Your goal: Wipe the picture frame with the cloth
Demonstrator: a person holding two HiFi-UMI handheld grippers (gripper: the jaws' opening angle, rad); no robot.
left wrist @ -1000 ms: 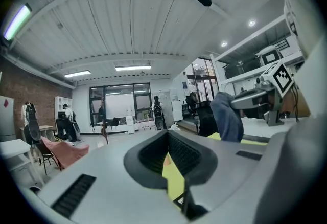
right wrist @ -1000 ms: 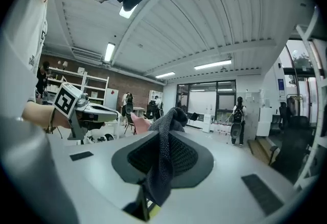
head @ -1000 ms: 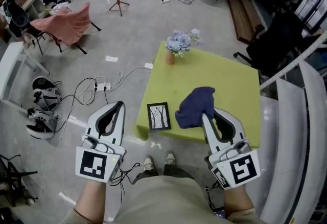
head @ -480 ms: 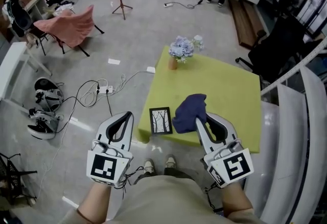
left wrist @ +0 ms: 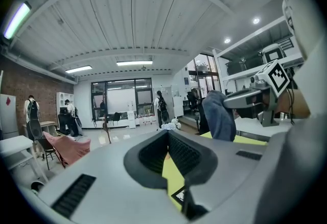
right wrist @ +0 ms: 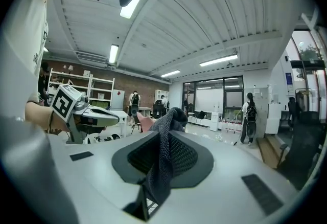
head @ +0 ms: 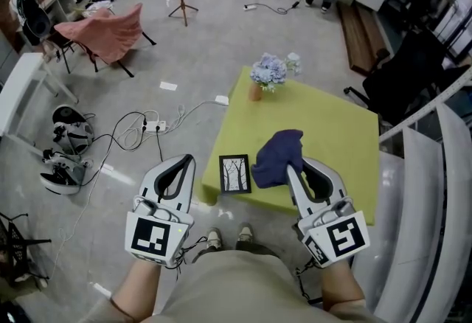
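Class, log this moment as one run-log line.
right gripper: shut on cloth | left gripper: shut, empty | picture frame: on table, left of cloth

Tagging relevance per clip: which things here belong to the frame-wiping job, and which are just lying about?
Job: dark blue cloth, clamped in right hand-held gripper; black-framed tree picture.
Lying about: vase of pale blue flowers; pink-draped chair; floor cables.

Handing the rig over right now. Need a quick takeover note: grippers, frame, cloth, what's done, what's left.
Left hand-held gripper: shut, empty, held off the table's left edge.
Right hand-held gripper: shut on the blue cloth, bunched just right of the picture frame.
Frame: lying flat at the near left corner of the green table.
Done: cloth picked up.
Left: bring the cloth onto the frame and wipe; no contact visible yet.
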